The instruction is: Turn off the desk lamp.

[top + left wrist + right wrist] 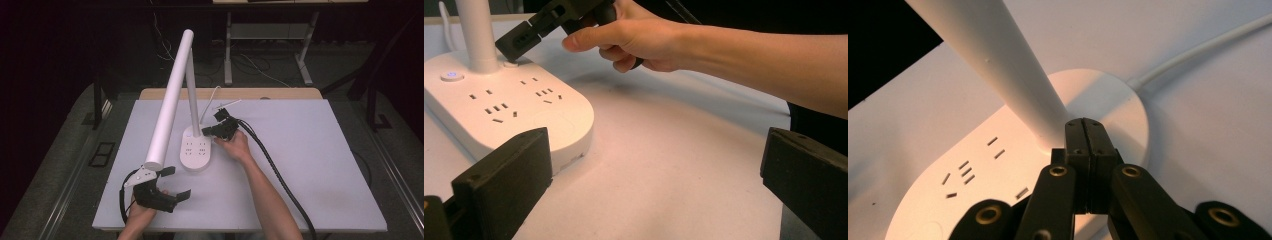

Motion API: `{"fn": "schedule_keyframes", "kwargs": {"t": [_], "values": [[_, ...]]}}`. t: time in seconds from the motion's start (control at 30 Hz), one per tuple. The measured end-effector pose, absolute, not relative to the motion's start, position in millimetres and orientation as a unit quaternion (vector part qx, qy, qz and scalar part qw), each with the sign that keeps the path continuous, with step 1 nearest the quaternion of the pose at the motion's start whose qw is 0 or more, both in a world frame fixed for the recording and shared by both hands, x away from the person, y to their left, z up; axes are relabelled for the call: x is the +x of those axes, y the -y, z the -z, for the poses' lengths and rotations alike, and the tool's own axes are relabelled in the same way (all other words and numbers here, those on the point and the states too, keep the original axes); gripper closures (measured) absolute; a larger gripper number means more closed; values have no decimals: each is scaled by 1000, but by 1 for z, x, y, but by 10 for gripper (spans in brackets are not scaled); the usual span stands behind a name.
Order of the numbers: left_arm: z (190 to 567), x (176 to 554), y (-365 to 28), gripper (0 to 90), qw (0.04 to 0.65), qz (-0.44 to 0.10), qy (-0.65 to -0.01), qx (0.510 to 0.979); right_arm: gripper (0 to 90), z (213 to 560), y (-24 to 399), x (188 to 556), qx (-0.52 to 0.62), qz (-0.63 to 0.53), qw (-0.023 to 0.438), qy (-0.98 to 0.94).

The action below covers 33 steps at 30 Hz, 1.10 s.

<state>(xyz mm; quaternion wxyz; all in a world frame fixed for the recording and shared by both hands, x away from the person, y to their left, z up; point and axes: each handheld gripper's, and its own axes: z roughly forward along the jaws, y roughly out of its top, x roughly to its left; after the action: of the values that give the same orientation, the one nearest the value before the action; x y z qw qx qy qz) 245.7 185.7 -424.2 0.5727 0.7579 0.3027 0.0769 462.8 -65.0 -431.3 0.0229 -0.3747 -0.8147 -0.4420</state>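
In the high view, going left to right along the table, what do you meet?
Left gripper, open near the front edge → lamp base with sockets → right gripper, shut at the base → the hand holding it.

Lamp base [195, 150] and pole [192, 90] block mid-table; right half [310, 165] lies open.

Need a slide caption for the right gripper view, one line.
Closed right gripper pressing onto the white oval desk-lamp base with sockets, beside its white post.
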Motion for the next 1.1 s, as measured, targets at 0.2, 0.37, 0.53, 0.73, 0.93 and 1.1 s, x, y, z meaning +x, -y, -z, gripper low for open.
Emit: {"fn": "schedule_keyframes", "kwargs": {"t": [0.2, 0.37, 0.53, 0.73, 0.93, 1.1], "values": [[424, 246, -186, 0, 572, -77, -303, 758, 900, 431, 67, 464, -377, 442, 25, 814], [424, 246, -186, 0, 572, -77, -303, 758, 900, 431, 68, 465, -377, 443, 31, 813], [424, 246, -185, 0, 571, -76, -302, 759, 900, 431, 67, 464, -381, 437, 27, 814], [424, 246, -184, 0, 571, -77, -302, 760, 900, 433, 68, 462, -386, 439, 23, 811], [424, 246, -185, 0, 570, -77, -302, 760, 900, 433, 69, 462, -383, 440, 28, 812], [425, 246, -186, 0, 571, -77, -305, 758, 900, 432, 69, 462, -383, 442, 25, 811]]}}
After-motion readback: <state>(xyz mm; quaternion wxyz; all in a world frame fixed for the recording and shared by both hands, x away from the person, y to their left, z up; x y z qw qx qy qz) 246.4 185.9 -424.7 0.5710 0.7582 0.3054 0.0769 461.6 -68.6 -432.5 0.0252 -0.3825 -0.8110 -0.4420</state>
